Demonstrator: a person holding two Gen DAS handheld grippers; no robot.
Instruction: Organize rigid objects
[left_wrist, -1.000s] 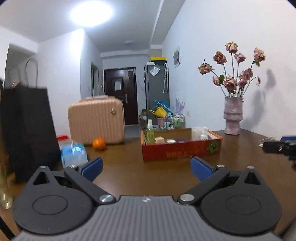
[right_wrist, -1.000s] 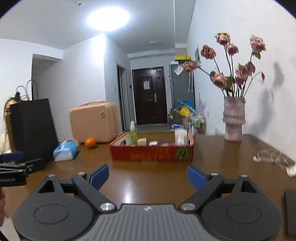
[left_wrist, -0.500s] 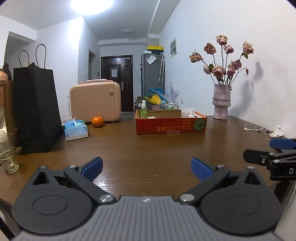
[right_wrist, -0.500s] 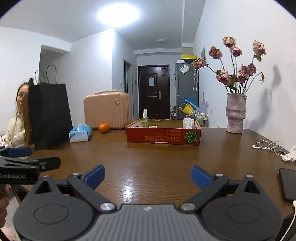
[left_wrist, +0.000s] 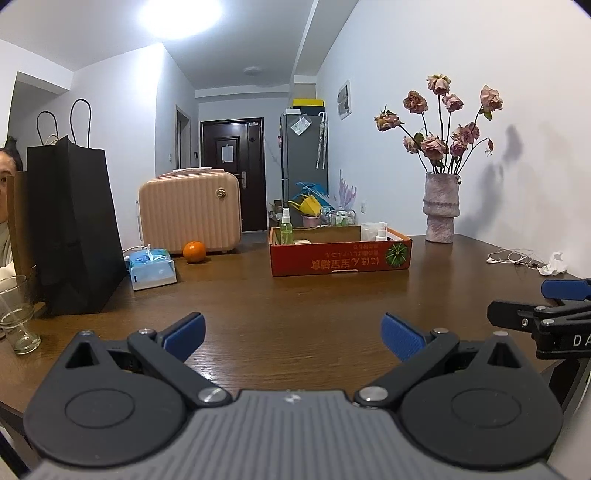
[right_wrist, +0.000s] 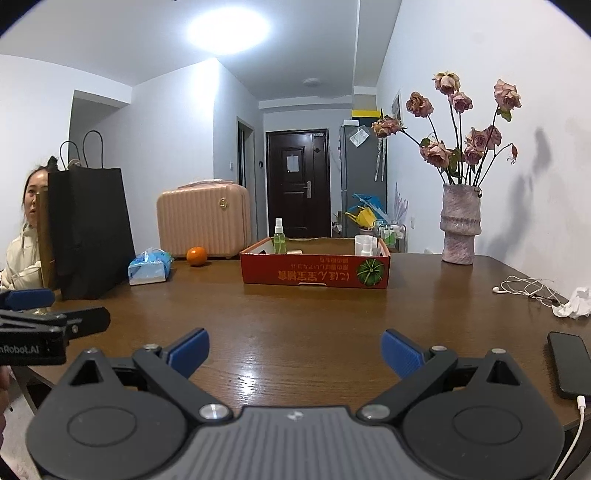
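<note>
We hold the left gripper and right gripper side by side over the near edge of the table, each with jaws spread wide and holding nothing. Ahead, across a broad bare stretch of wood, stands the red box, its near wall facing us; inside it a spray bottle stands upright at the left end and white containers at the right. To the left of the box lie an orange, a tissue pack and a tall black bag; a pink case stands behind the orange. In the left view a glass stands near the left table edge, beside the bag. To the right, a vase of dried roses stands by the wall, with earphones and a crumpled tissue near the right edge. A phone on a cable lies just beside our right gripper.
</note>
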